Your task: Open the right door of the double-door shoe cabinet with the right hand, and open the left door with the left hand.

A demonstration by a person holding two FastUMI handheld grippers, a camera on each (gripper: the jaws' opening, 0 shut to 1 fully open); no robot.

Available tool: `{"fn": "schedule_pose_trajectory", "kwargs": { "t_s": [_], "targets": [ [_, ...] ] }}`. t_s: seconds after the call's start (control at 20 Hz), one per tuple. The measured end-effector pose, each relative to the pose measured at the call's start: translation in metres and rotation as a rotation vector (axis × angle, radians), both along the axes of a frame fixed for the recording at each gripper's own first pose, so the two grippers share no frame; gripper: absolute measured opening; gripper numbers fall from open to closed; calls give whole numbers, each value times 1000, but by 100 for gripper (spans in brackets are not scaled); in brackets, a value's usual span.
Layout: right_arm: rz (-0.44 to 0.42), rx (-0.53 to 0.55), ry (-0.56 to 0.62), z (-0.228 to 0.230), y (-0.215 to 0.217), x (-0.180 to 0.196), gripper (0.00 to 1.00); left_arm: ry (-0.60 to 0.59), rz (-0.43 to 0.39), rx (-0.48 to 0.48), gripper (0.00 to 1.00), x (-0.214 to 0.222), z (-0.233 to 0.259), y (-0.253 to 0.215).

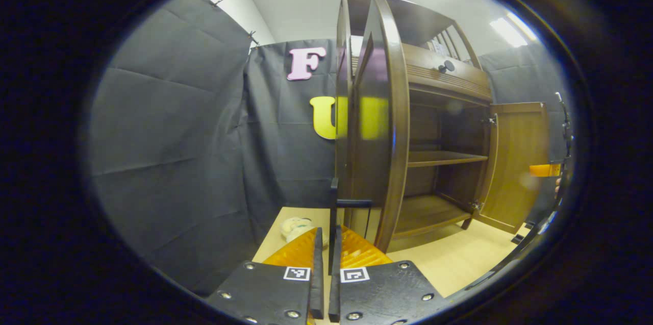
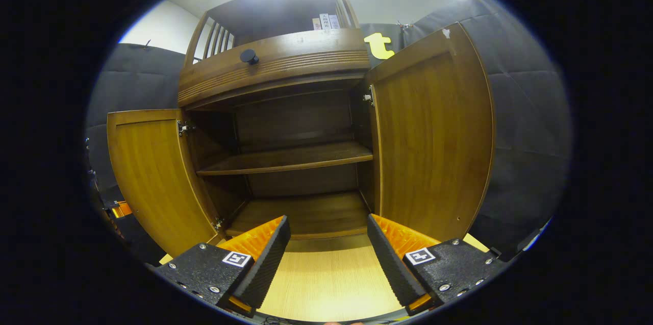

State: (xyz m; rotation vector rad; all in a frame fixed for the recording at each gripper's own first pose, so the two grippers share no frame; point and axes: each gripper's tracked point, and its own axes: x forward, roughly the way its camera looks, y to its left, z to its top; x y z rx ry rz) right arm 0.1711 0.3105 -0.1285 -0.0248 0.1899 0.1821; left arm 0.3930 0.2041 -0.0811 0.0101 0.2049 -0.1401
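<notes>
My left gripper (image 1: 326, 243) has its two fingers closed on the thin black handle (image 1: 334, 213) of the left door (image 1: 380, 126); that door stands swung open, edge-on to me; beyond it I see the shoe cabinet (image 1: 438, 85) interior with a shelf (image 1: 444, 158) across the middle; the right door (image 1: 515, 161) hangs open on the far side; a small pale object (image 1: 296, 227) lies on the light wooden floor (image 1: 459, 258) beside the black cloth wall (image 1: 173, 151).

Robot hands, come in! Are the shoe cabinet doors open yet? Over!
Left gripper shut on left door's handle. Right gripper open, holding nothing. Left door and right door open. Nothing blocking.
</notes>
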Motion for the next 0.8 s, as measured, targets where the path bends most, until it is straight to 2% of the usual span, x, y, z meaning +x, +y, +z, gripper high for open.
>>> {"fn": "schedule_pose_trajectory", "kwargs": {
  "t_s": [0.15, 0.25, 0.3, 0.4, 0.6, 0.8],
  "targets": [
    [2, -1, 2, 0, -5, 0, 92, 22, 47, -30, 8, -25, 1, 7],
    [9, -4, 6, 1, -9, 2, 94, 19, 102, -13, 9, -42, 7, 17],
    [11, -5, 5, 3, -12, 3, 92, 18, 127, -15, 22, -57, 15, 16],
    [16, -6, -4, 7, -18, 2, 94, 4, 179, -19, 48, -73, 27, 13],
    [25, -10, -15, 21, -36, -3, 94, -57, 255, 31, 99, -101, 71, -3],
    [37, -26, -41, 43, -60, -12, 94, -123, 241, 46, 100, -117, 124, -66]
  ]
}}
